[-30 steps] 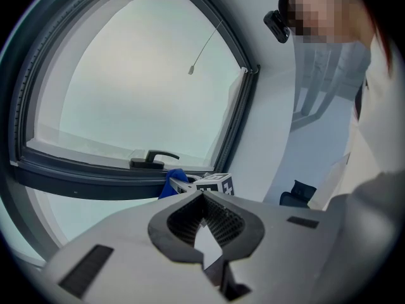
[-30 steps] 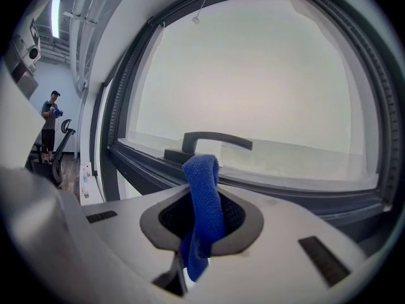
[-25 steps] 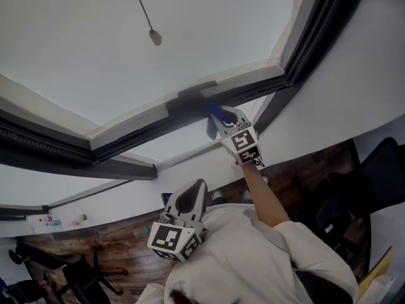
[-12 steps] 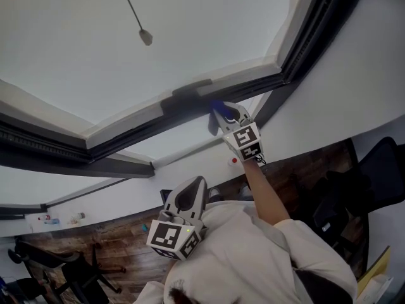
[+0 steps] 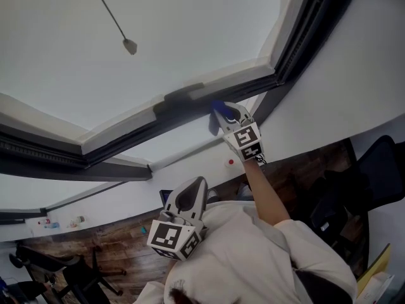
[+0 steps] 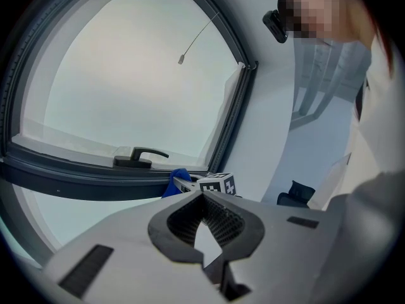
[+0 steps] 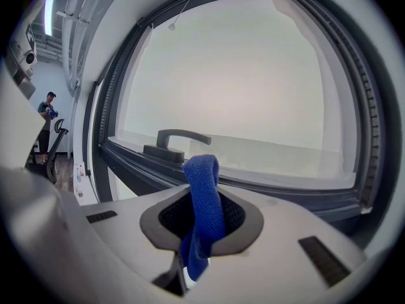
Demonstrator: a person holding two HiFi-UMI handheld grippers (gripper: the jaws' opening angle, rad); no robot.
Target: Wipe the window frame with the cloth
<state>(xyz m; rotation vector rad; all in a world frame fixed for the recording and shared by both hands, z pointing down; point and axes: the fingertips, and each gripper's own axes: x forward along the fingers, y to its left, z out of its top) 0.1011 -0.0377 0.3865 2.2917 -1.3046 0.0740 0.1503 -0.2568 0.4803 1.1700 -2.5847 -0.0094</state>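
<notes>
1. The right gripper [image 7: 201, 215] is clenched on a blue woven cloth [image 7: 202, 192]. The fabric is pinched between the two jaws, with a folded loop standing up above them and a short tail hanging below.
2. In the head view, the right gripper [image 5: 221, 116] is raised at arm's length, its marker cube [image 5: 245, 143] facing the camera. The blue cloth [image 5: 219, 108] at its tip sits right at the dark grey window frame [image 5: 126, 132]. I cannot tell for certain whether it touches the frame.
3. The cloth is just to the right of the dark lever handle [image 7: 177, 142], which is mounted on the frame's lower rail [image 7: 285, 192].
4. The left gripper [image 6: 202, 223] has its jaws together with nothing between them. It is held low near the person's chest and well apart from the frame, pointing up toward it [image 5: 190, 192].
5. From the left gripper view, the blue cloth [image 6: 177, 181] and the right gripper's cube show just below the handle [image 6: 140, 157].
6. Above the frame is pale frosted glass [image 5: 190, 30], and a thin cord with a small end weight [image 5: 130, 46] hangs in front of it.
7. A white wall [image 5: 342, 94] lies to the right of the window. Below are a wooden floor [image 5: 95, 239] and a dark office chair [image 5: 380, 170].
</notes>
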